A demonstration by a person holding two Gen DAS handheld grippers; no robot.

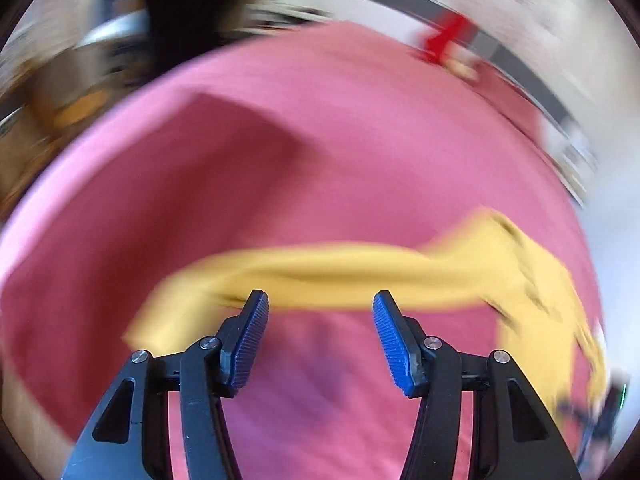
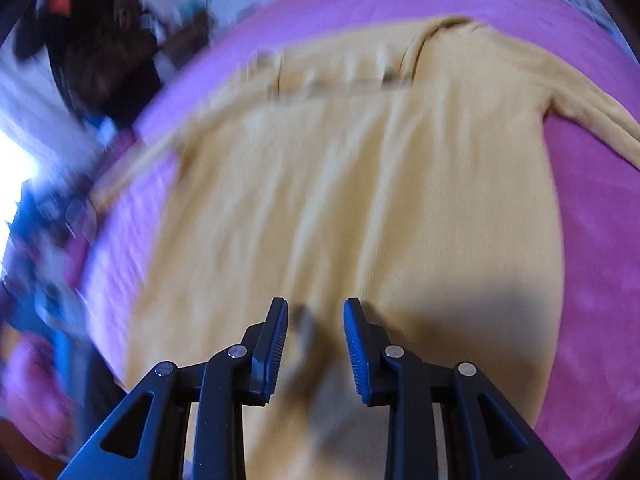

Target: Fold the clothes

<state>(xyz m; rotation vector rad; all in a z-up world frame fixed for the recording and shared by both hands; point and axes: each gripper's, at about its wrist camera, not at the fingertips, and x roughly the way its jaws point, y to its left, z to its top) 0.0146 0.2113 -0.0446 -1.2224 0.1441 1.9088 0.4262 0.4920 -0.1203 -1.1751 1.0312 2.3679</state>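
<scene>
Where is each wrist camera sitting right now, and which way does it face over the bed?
Left wrist: sits behind the left tongs, angled down at the pink bedcover and a yellow sleeve; only its open blue-padded fingers show.
Right wrist: sits behind the right tongs, angled down along the spread yellow sweater; only its fingers show.
Shared: the same sweater and bedcover.

Pink bedcover (image 1: 320,140) fills the bed; bright window light (image 2: 16,168) at left.

Sweater (image 2: 352,184) flat on bedspread (image 2: 600,240) (sleeves out both sides).
</scene>
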